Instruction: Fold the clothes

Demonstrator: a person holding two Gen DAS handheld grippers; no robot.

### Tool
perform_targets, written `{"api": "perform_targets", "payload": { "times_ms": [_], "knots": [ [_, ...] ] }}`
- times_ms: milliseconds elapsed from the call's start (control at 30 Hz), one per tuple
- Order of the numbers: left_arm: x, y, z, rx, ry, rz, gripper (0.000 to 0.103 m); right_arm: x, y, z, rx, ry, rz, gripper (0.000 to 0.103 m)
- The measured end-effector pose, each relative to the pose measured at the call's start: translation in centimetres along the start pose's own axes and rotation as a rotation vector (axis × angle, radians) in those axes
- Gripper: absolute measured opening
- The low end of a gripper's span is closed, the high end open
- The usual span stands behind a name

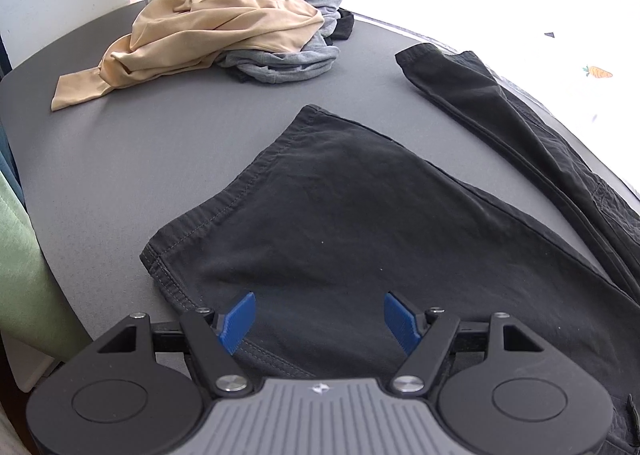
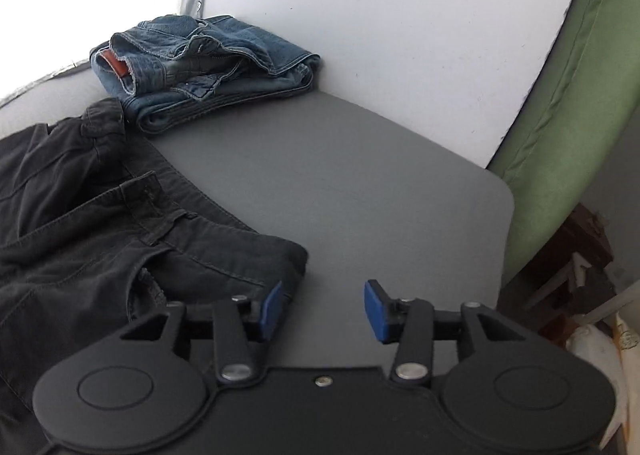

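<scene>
Jaws of the left gripper stand wide apart over the near edge of the black trousers, its blue pads holding nothing. The trousers lie spread on the grey table, one leg flat straight ahead with its stitched hem toward the far left, the other leg running along the table's right edge. Farther back a tan garment lies crumpled on top of a grey one, both near the far wall.

Seen from the right wrist, the right gripper is also spread open and empty — its left pad just beside the trousers' waistband, its right pad over bare table. Beyond, folded jeans sit against the white wall, close to the trousers' far end. Green fabric hangs at the right.
</scene>
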State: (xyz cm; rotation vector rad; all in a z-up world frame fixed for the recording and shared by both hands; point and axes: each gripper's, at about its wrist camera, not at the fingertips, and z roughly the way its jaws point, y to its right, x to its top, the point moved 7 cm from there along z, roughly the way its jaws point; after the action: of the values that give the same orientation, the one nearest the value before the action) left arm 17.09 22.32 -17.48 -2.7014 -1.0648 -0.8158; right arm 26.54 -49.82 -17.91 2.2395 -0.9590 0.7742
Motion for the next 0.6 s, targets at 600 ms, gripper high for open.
{"api": "perform_targets", "payload": {
  "times_ms": [600],
  "knots": [
    [2.1, -4.2, 5.3, -0.014, -0.072, 0.067, 0.079, -13.0, -14.4, -23.9, 0.610, 0.399, -0.831, 0.083]
  ]
}}
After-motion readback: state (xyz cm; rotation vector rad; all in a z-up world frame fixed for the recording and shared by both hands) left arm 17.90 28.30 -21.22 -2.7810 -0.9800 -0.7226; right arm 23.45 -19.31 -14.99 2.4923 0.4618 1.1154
